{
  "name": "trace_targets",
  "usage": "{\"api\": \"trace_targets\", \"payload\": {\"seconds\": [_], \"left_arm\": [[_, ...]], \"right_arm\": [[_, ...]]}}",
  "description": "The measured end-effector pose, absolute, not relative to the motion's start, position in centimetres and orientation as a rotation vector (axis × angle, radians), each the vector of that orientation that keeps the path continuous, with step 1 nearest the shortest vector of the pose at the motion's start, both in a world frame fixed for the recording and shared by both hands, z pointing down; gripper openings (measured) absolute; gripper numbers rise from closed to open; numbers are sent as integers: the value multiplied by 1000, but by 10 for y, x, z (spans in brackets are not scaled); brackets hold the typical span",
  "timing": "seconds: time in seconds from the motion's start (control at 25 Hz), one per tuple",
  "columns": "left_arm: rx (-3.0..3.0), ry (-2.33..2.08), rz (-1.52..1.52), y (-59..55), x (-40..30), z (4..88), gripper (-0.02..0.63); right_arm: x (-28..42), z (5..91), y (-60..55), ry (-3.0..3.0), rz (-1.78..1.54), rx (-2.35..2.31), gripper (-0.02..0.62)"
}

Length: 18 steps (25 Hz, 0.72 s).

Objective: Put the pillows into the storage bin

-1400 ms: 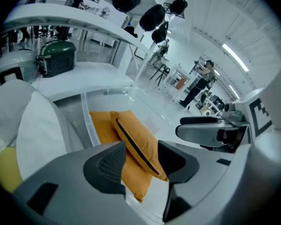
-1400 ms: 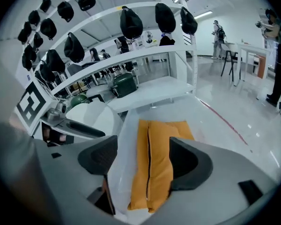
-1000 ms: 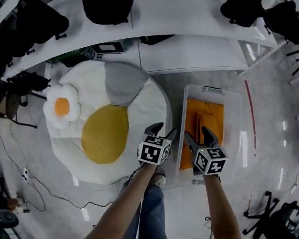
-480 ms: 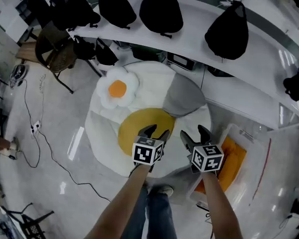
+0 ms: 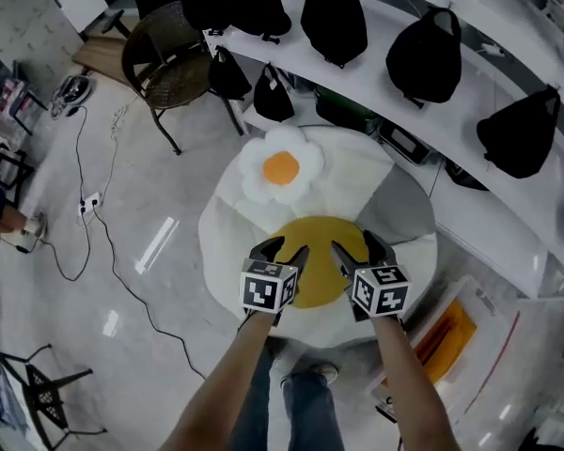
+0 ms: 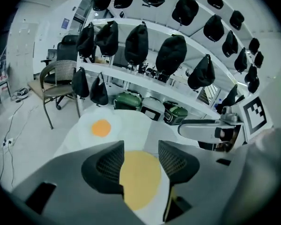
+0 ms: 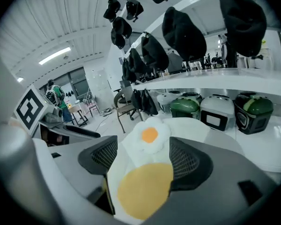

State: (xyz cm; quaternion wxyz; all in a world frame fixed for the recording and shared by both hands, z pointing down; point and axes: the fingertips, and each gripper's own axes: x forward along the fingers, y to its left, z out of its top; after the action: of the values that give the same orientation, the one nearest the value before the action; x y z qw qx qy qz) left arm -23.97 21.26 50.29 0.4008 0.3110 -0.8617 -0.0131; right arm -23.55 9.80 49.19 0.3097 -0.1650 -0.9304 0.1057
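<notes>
A round yellow pillow lies on a big white round cushion. Behind it sit a white flower pillow with an orange centre and a grey pillow. The clear storage bin at the lower right holds an orange pillow. My left gripper and right gripper hover side by side over the yellow pillow, both open and empty. The left gripper view shows the yellow pillow between open jaws. In the right gripper view, the yellow pillow and flower pillow lie beyond open jaws.
A curved white shelf with several black bags runs behind the cushion. Appliances stand under it. A wicker chair is at the back left. Cables trail over the floor at left.
Both grippers have swung left from the storage bin's edge to above the yellow pillow on the cushion. The bin has slid to the lower right of the head view. Jaws stay open.
</notes>
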Motion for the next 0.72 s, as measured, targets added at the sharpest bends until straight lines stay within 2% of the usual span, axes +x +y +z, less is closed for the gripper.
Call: {"api": "trace_targets", "payload": {"seconds": [0.72], "left_arm": [[815,-2135,0,319,-433,577,229]], "right_arm": [[-413,567,191,-2410,248,-351,327]]}}
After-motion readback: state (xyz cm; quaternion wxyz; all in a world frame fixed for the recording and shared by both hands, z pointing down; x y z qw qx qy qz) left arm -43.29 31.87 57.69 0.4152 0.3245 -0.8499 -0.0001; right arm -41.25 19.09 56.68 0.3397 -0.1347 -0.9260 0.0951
